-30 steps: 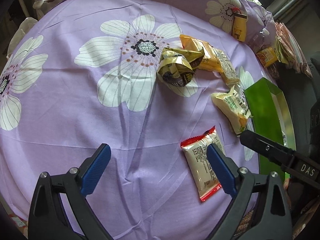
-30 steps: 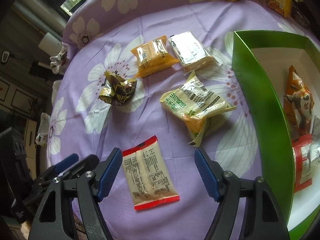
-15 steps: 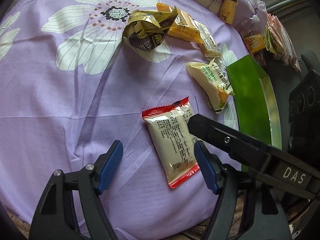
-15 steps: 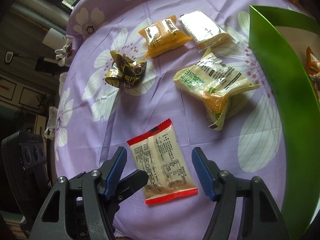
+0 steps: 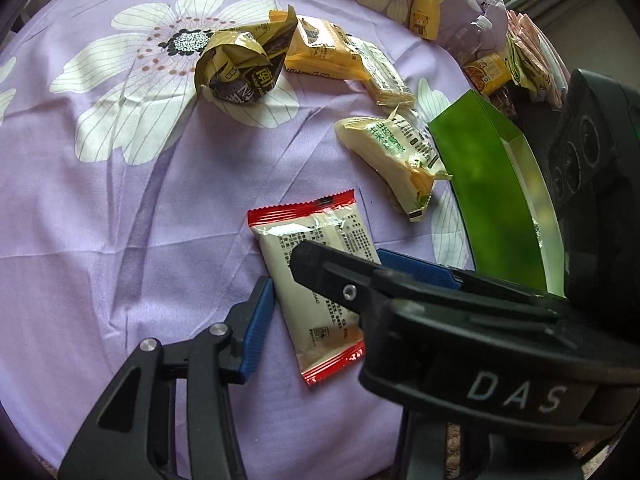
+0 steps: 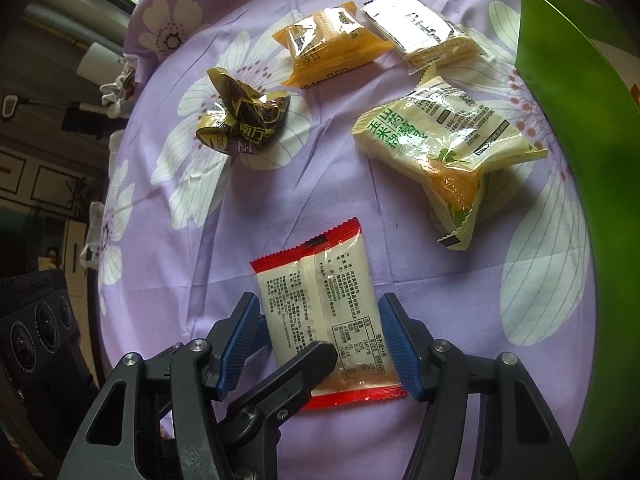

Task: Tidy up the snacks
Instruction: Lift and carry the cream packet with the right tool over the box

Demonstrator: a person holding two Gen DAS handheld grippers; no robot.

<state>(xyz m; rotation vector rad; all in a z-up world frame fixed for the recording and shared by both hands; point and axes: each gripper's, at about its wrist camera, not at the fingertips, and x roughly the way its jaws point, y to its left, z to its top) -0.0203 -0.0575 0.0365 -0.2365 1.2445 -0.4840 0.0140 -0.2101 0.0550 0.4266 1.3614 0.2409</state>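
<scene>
The red-edged cream snack packet [image 6: 320,312] lay flat on the purple flowered cloth [image 6: 280,208], printed side up, with both tools around its near end. The right tool [image 6: 320,344] straddled the packet, one blue pad at each long edge; its jaws were closing, and whether the pads pressed the wrapper yet could not be told. The left tool [image 5: 320,308] came in across it from the left, its jaws closing too, with the same packet between them. In the left wrist view its left blue pad [image 5: 256,328] stood just beside the packet's edge with a thin strip of cloth showing between, and its other finger was hidden under the right tool's black arm.

Beyond the packet lay a pale yellow-and-green snack pack [image 6: 448,148], tilted on its side, near the green box [image 6: 580,128] at the right. Farther off sat a crumpled gold-and-brown wrapper [image 6: 244,124], an orange packet [image 6: 332,48] and a white cracker pack [image 6: 424,36], the last two touching. At the cloth's far edge in the left wrist view stood a small yellow bottle with a bear print [image 5: 426,16].
</scene>
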